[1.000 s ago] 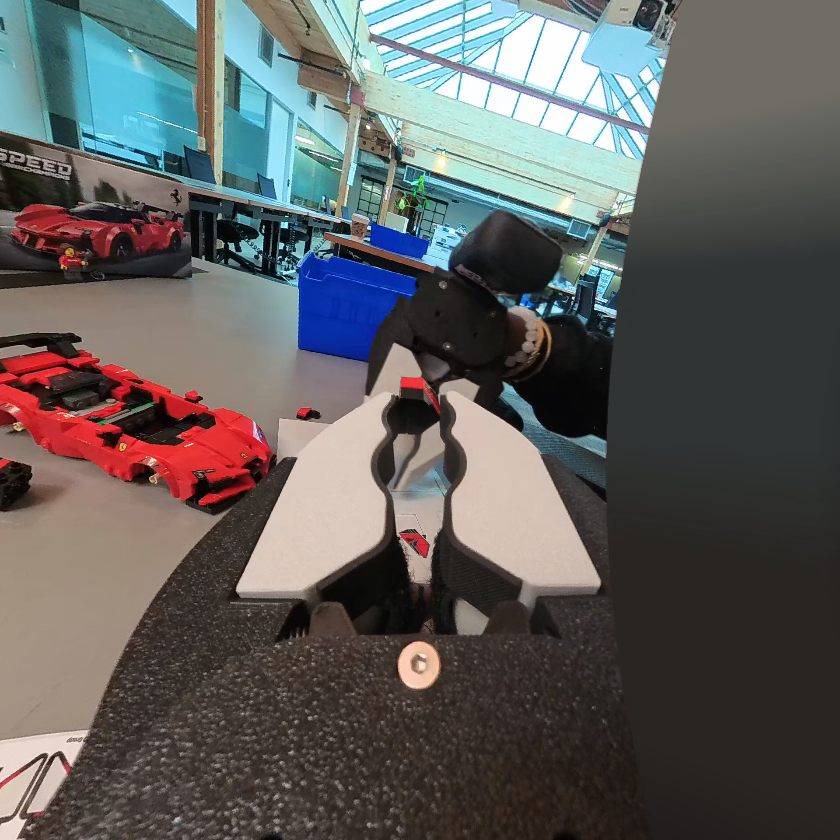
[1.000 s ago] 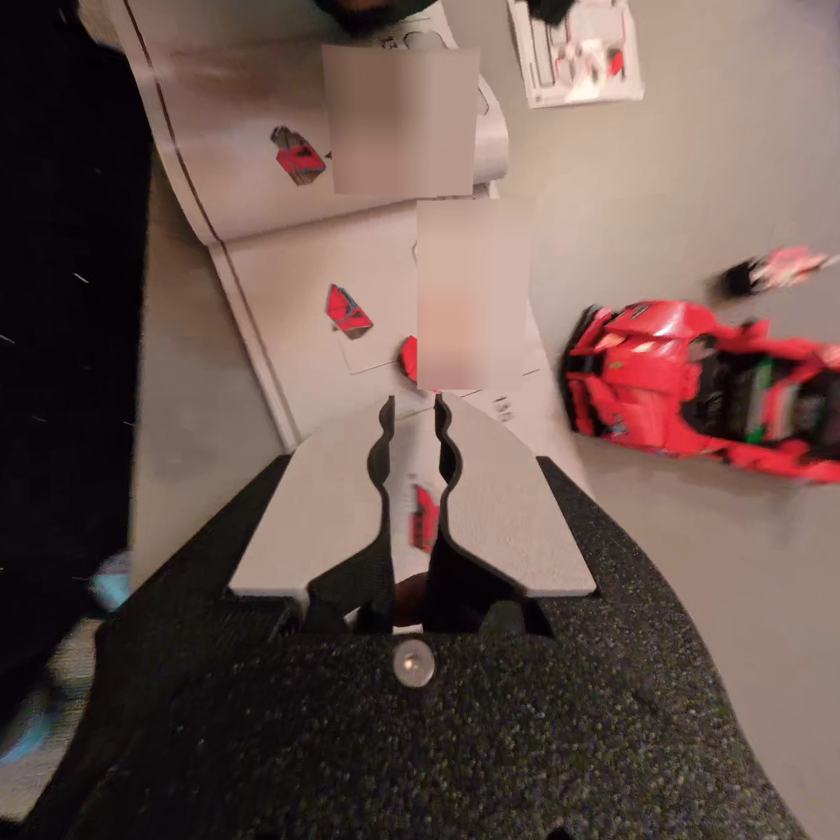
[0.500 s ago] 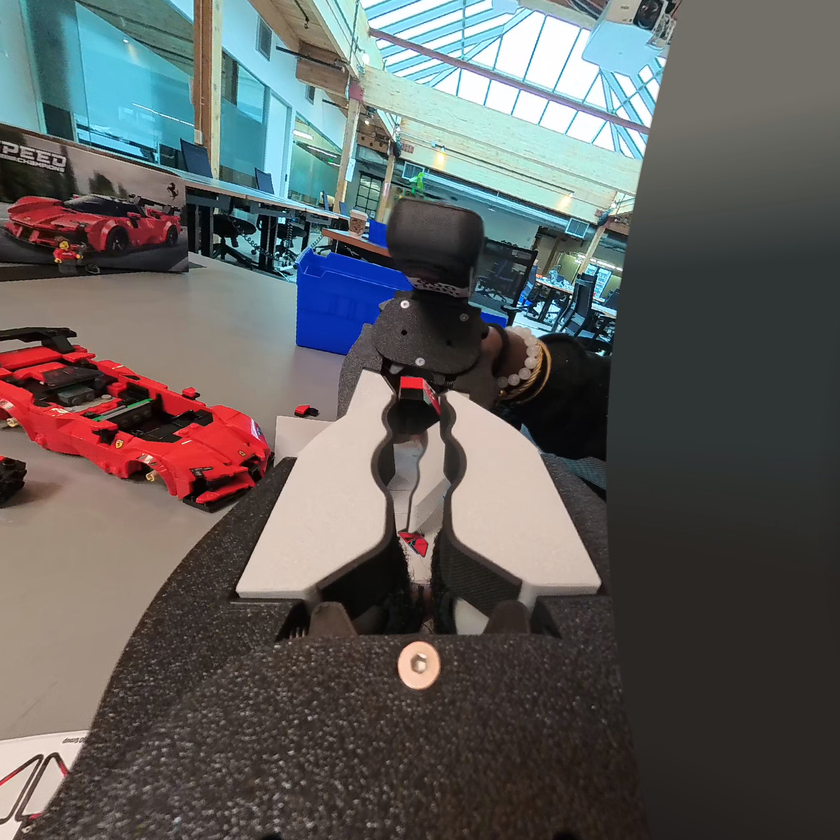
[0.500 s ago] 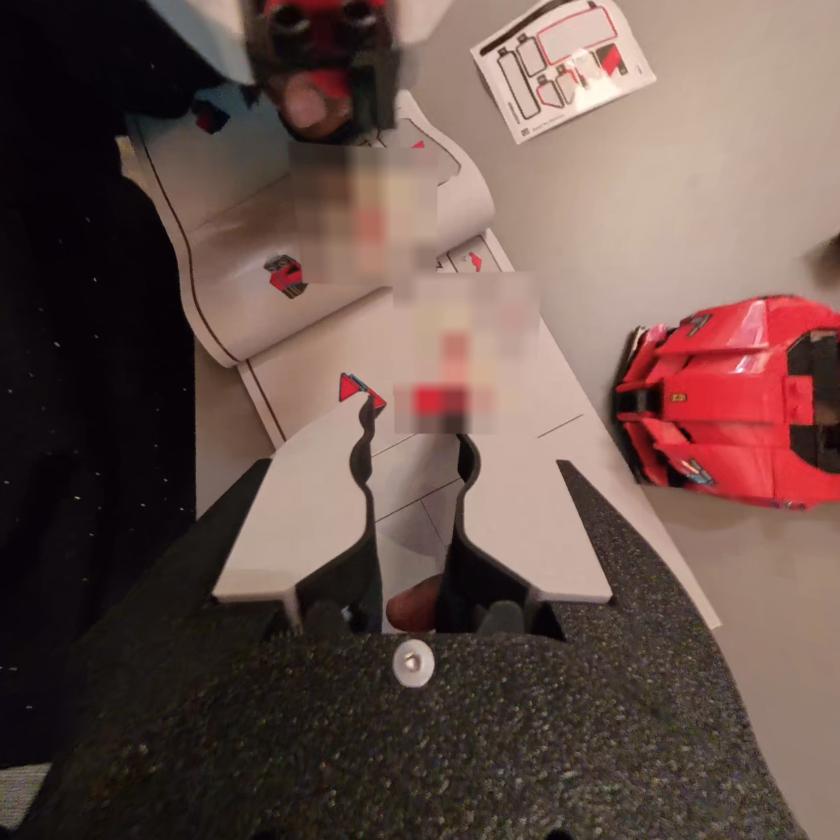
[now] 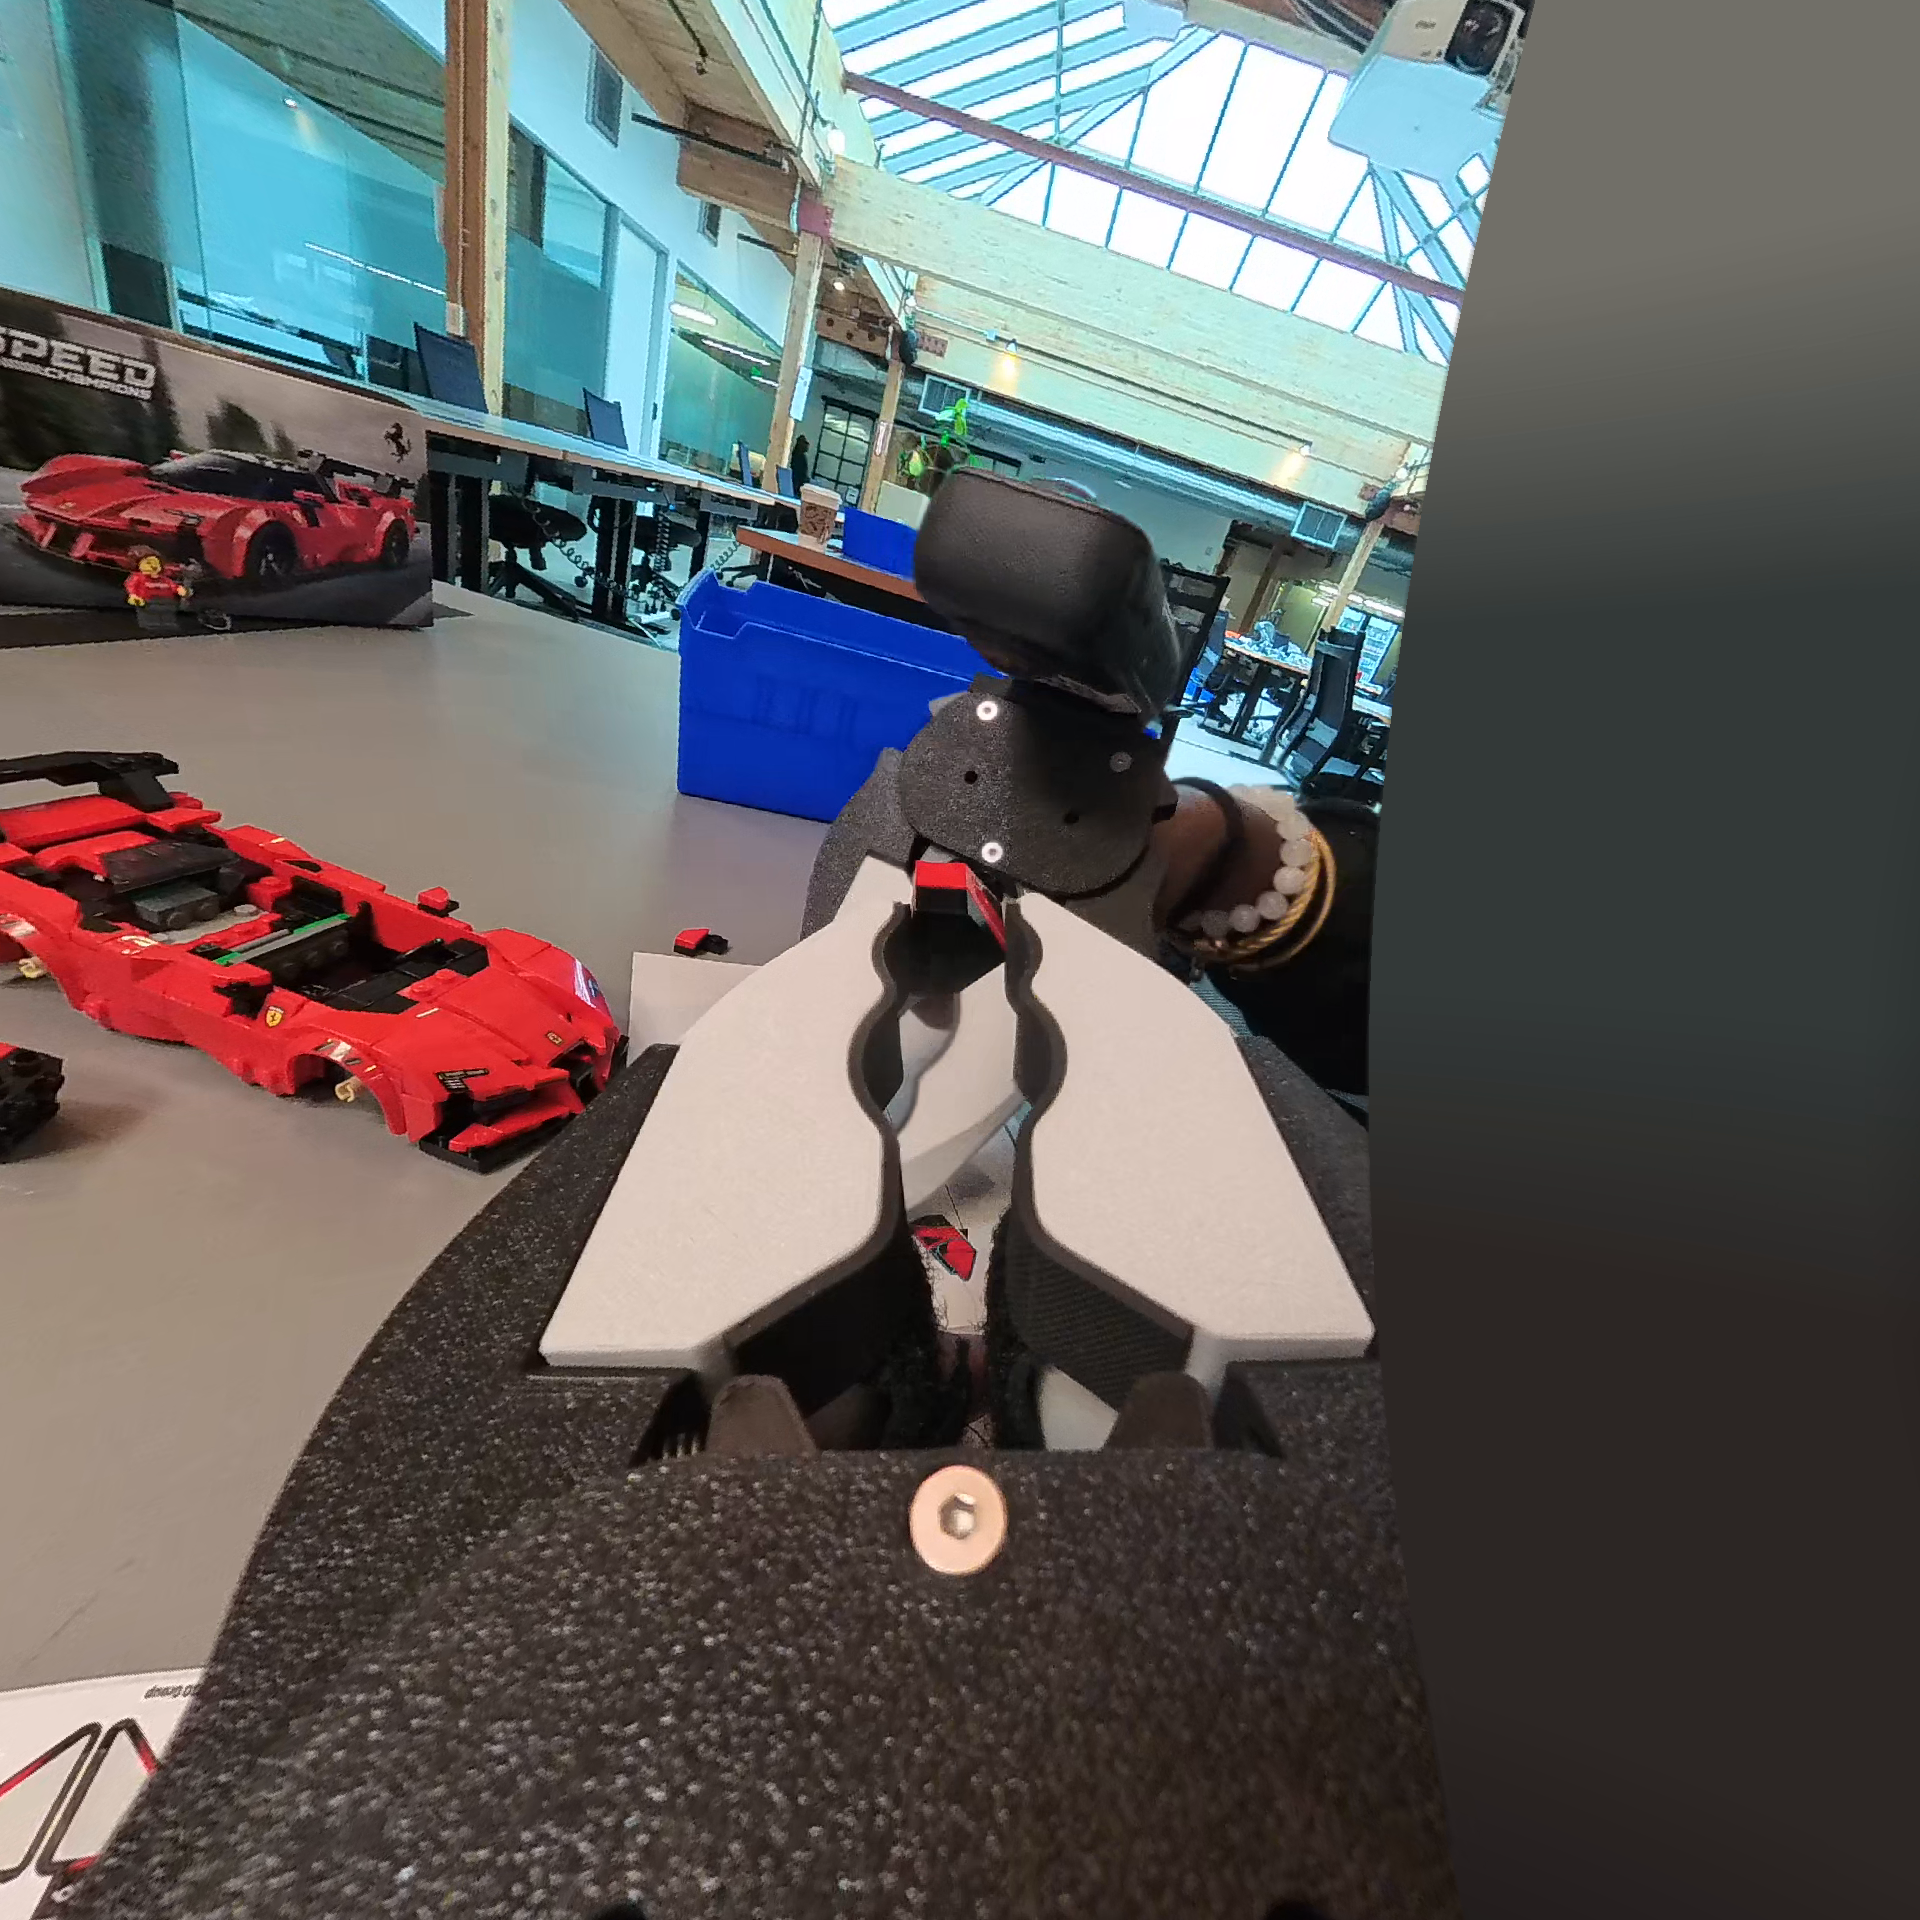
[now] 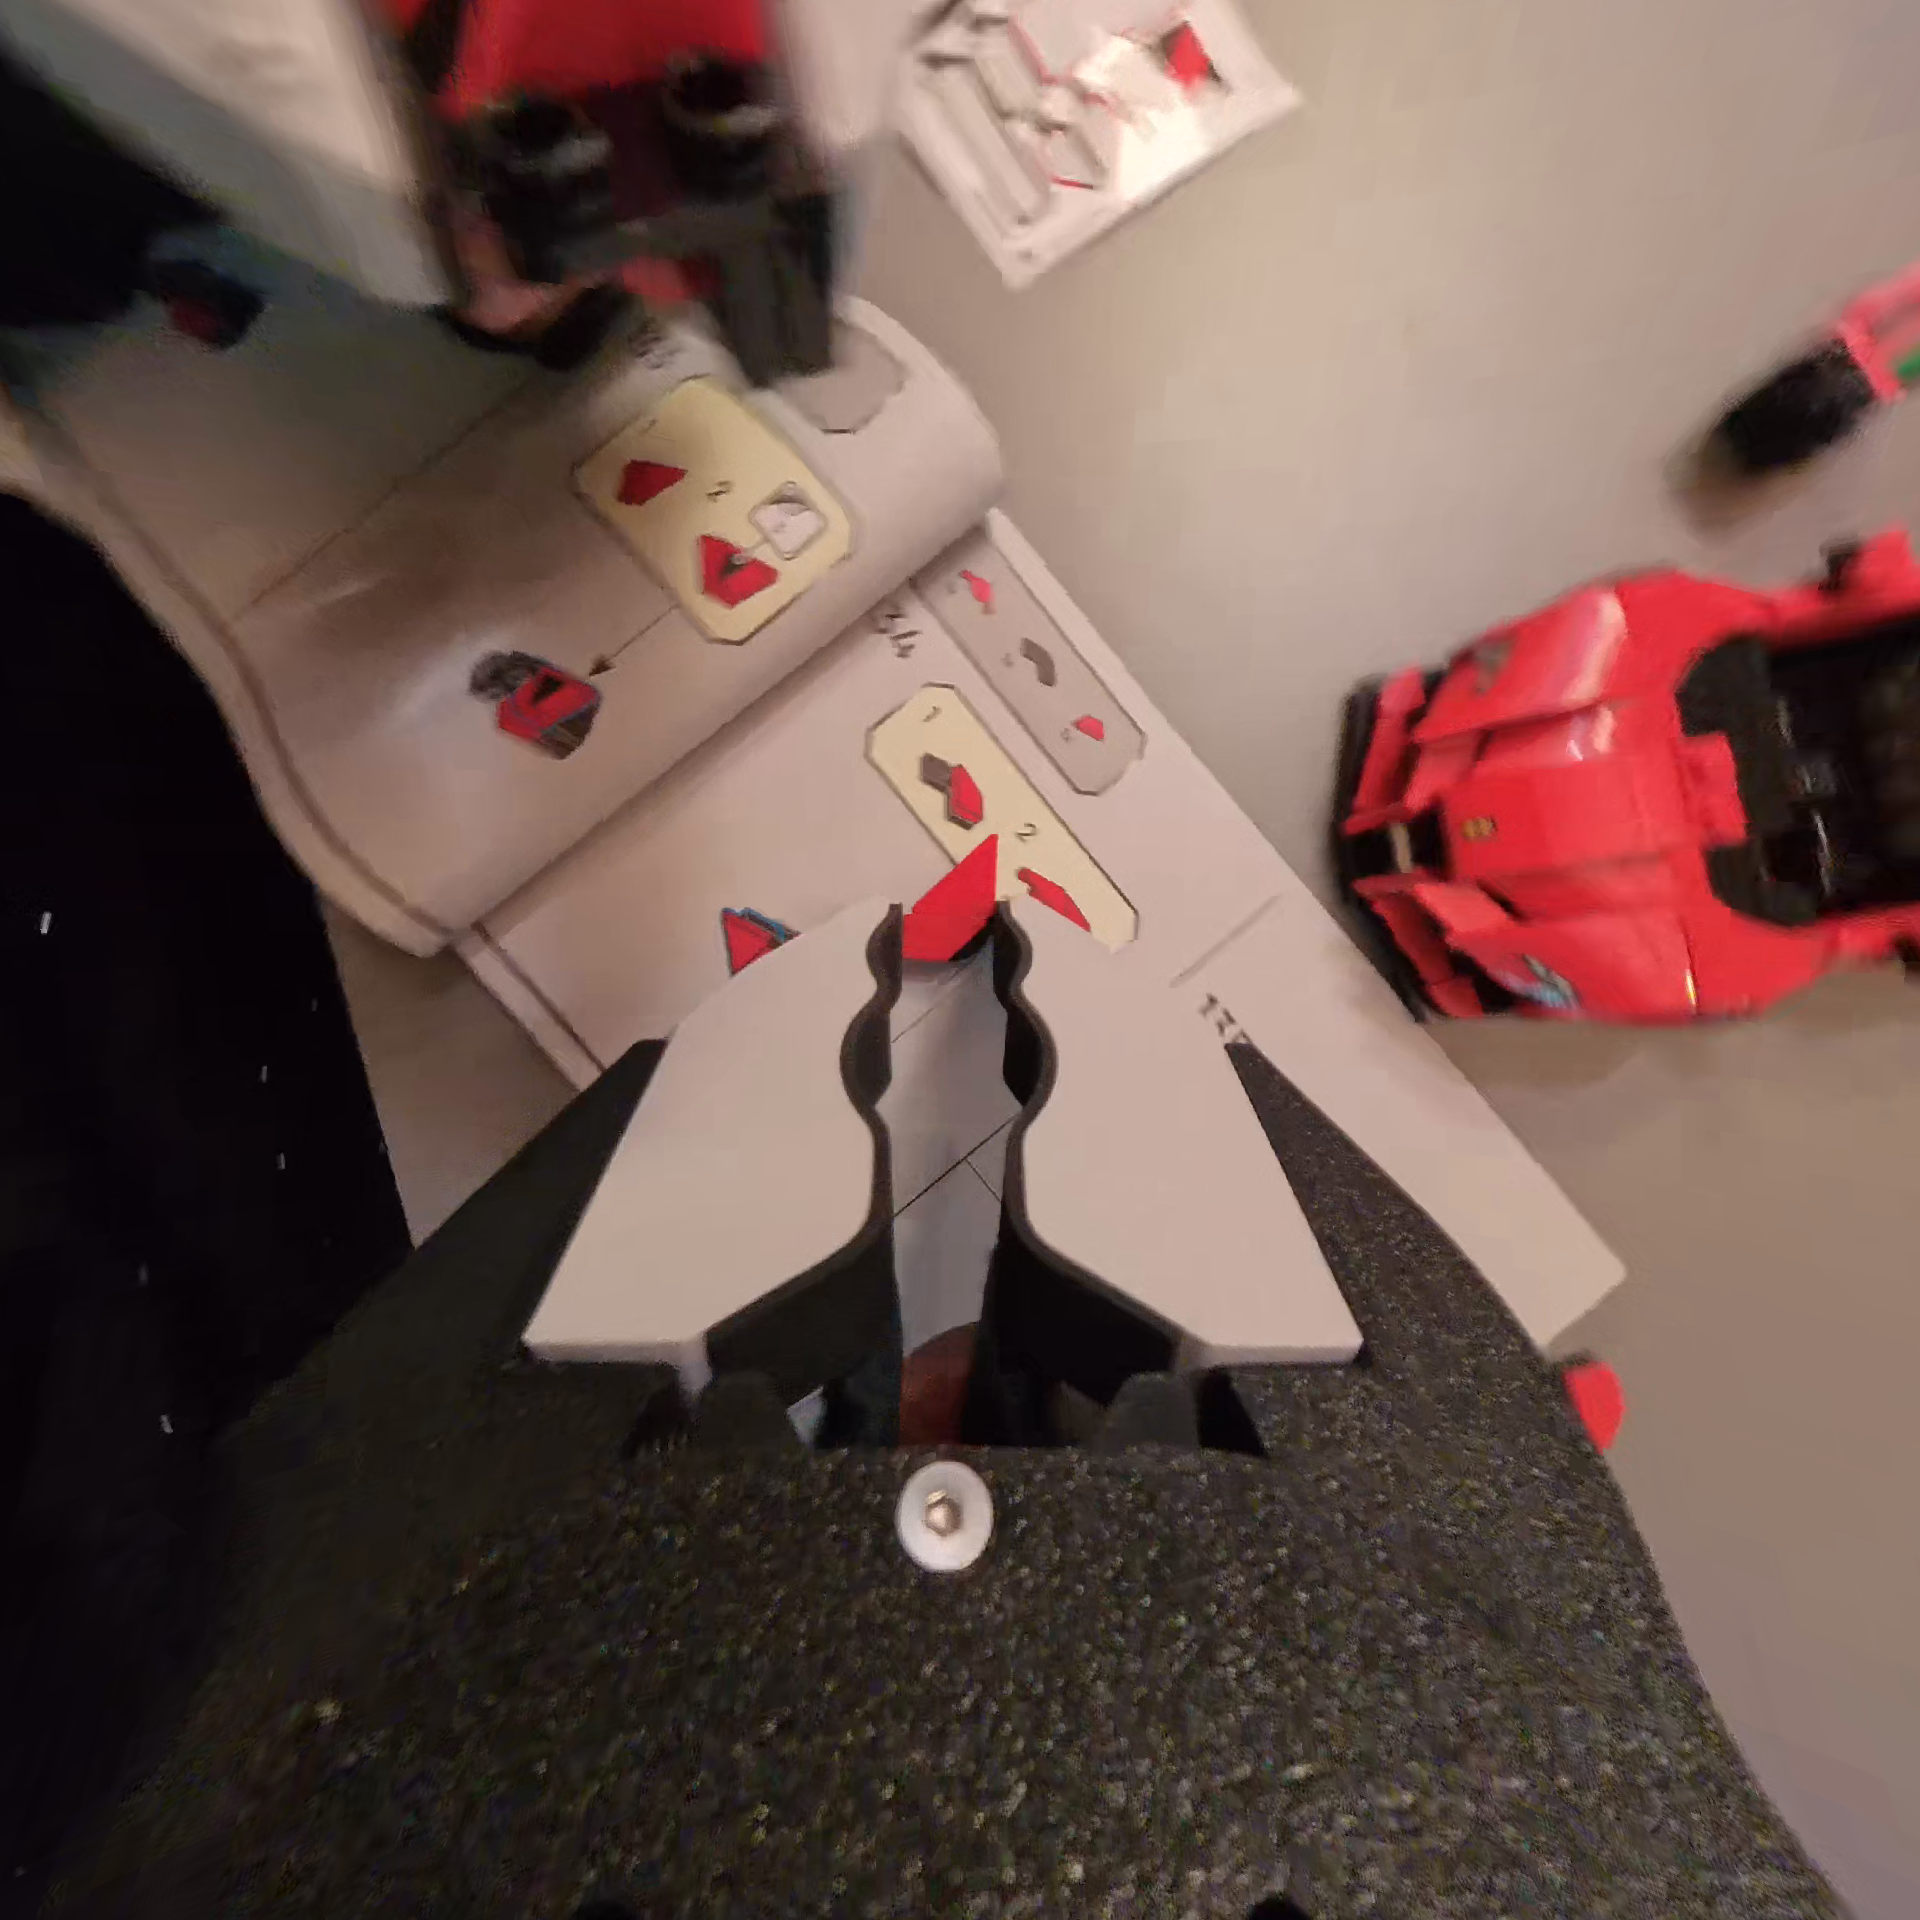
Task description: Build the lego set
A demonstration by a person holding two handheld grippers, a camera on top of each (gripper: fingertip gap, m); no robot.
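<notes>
My left gripper (image 5: 951,914) is shut on a small red and black lego assembly (image 5: 948,891) and holds it above the table. It shows blurred at the top of the right wrist view (image 6: 623,156). My right gripper (image 6: 945,920) is shut on a red wedge piece (image 6: 951,896) at its fingertips, above the open instruction booklet (image 6: 727,727). In the left wrist view the right gripper's black body (image 5: 1029,790) is just beyond my left fingertips, pointing down. The part-built red lego car (image 5: 291,997) lies on the table to the left, and it also shows in the right wrist view (image 6: 1662,831).
A blue bin (image 5: 810,707) and the set's box (image 5: 208,499) stand at the back of the grey table. A small red piece (image 5: 698,942) lies beside the booklet. A sticker sheet (image 6: 1091,135), a black and red part (image 6: 1787,416) and a loose red piece (image 6: 1595,1403) lie on the table. The grippers' ends are close to 11 cm from one another.
My right gripper has tilted and shifted over the booklet, and its jaws have narrowed onto the red wedge. My left gripper has stayed nearly still with its assembly.
</notes>
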